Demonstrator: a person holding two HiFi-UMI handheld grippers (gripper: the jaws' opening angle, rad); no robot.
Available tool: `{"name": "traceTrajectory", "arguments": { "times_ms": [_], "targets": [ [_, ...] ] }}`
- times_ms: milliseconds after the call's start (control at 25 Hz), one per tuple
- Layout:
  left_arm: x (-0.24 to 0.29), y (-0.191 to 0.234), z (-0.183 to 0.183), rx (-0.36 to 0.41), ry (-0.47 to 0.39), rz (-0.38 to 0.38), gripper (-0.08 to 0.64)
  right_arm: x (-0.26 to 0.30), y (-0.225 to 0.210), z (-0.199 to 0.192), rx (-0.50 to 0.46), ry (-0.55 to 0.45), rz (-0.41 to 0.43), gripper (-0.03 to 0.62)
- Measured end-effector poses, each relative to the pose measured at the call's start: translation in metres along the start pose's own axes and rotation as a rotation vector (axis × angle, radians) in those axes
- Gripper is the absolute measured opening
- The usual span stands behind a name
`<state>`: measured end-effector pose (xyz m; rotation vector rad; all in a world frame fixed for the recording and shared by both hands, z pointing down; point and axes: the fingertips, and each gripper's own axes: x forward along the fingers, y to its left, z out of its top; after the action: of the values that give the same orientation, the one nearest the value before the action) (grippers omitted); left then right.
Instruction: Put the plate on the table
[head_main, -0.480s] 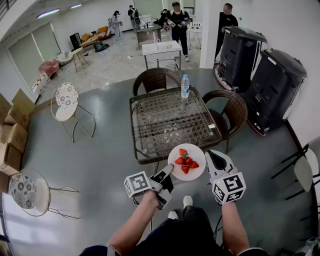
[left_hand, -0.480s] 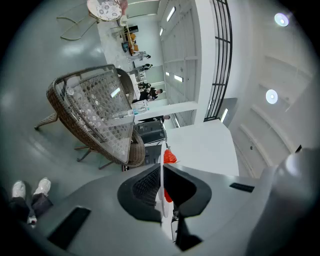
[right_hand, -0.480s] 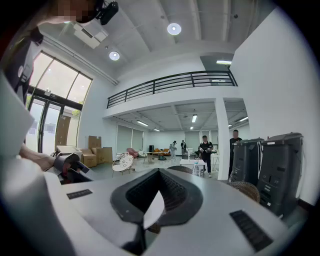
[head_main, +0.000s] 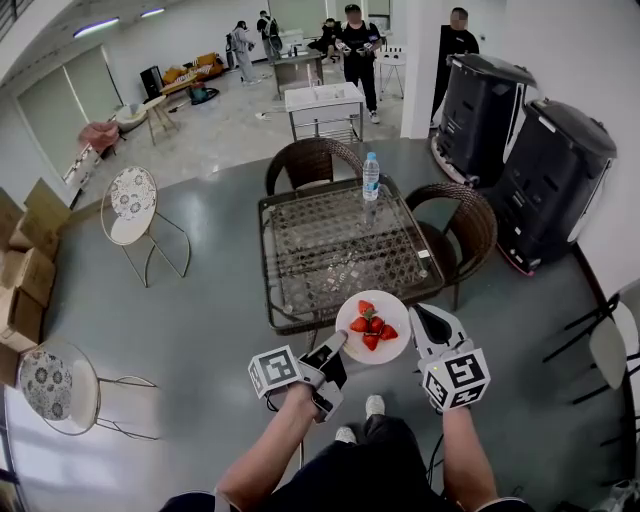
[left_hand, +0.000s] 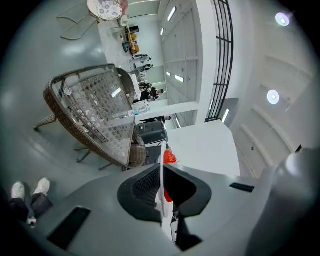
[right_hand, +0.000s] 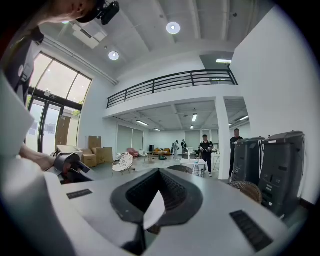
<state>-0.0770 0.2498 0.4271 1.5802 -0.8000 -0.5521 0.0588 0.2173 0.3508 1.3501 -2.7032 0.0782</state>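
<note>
A white plate (head_main: 373, 325) with several strawberries (head_main: 372, 324) is held in the air just off the near edge of the glass-topped wicker table (head_main: 300, 250). My left gripper (head_main: 338, 343) is shut on the plate's left rim. My right gripper (head_main: 414, 318) is shut on its right rim. In the left gripper view the plate's rim (left_hand: 161, 197) shows edge-on between the jaws, with a strawberry (left_hand: 169, 157) beyond. In the right gripper view the white rim (right_hand: 153, 212) sits clamped between the jaws.
A water bottle (head_main: 370, 174) stands at the table's far edge. Wicker chairs (head_main: 311, 160) stand behind and to the right (head_main: 462, 225) of the table. Two dark machines (head_main: 520, 150) stand at right, metal chairs (head_main: 135, 205) at left. People stand in the background.
The plate and both grippers have shifted very slightly up toward the table. Both grips are unchanged.
</note>
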Motion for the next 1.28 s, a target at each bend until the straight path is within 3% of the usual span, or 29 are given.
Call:
{"name": "traceTrajectory", "arguments": {
  "times_ms": [560,1280],
  "targets": [
    [0.056,0.008,0.039,-0.011,-0.038,0.018,0.018,0.054,-0.048,-0.004,0.012,0.020,0.044,0.006],
    [0.161,0.013,0.081,-0.009,-0.110,0.067,0.018,0.123,-0.145,-0.012,0.050,0.026,0.126,0.005]
  ]
}}
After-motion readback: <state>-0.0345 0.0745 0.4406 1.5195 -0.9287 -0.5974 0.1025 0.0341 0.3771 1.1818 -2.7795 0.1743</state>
